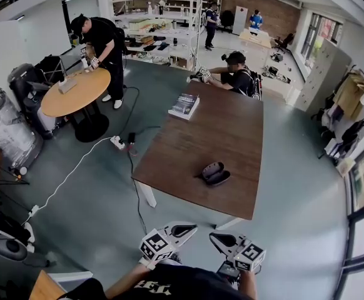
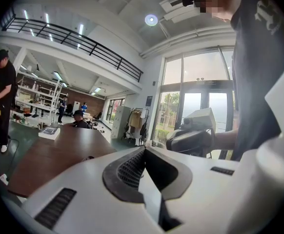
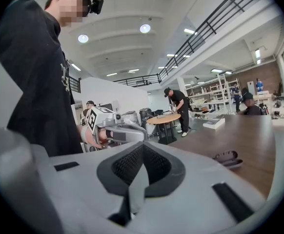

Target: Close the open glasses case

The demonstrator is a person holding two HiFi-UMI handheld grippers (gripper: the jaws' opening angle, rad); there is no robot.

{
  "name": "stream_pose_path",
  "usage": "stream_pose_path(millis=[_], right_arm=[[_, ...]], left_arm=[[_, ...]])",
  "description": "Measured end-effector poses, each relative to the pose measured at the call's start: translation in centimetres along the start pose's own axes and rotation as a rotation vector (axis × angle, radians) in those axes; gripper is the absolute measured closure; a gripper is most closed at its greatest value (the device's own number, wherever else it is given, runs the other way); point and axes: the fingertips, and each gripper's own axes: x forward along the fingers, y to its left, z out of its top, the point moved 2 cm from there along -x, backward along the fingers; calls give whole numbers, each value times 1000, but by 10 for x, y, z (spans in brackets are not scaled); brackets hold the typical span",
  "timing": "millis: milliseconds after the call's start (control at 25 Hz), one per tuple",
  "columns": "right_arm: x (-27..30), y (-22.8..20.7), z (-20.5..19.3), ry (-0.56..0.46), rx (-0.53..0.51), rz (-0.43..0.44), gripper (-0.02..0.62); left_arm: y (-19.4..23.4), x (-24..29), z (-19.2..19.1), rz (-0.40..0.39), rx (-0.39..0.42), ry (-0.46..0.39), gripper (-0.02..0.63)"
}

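The dark glasses case [image 1: 214, 174] lies open on the brown table [image 1: 188, 149], near its front right part. It also shows small in the right gripper view as the case [image 3: 228, 158], and as a dark speck [image 2: 87, 158] in the left gripper view. My left gripper [image 1: 188, 230] and right gripper [image 1: 218, 238] hang side by side in front of the table's near edge, well short of the case. Both are shut with nothing in them: the left gripper [image 2: 144, 150] and the right gripper [image 3: 142, 147] show their jaws meeting at the tip.
A book [image 1: 184, 105] lies at the table's far left corner. A person [image 1: 237, 74] sits at the far end. A round wooden table [image 1: 75, 92] with another person stands at the left. A power strip [image 1: 117, 144] and cables run over the floor left of the table.
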Motion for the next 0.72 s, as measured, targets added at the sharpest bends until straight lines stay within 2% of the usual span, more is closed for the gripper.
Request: stream_pose_path(millis=[400,560,720], right_arm=[[22,11,-13,21,-1,7,609],[31,3,4,20,-43,25,609],[29,-2,6,34,-26,19,609]], left_arm=[[10,-28,-11,26,13,-16,598],[15,-29,-3,47,40,-47,598],[10,-34,0,59,12,-29,599]])
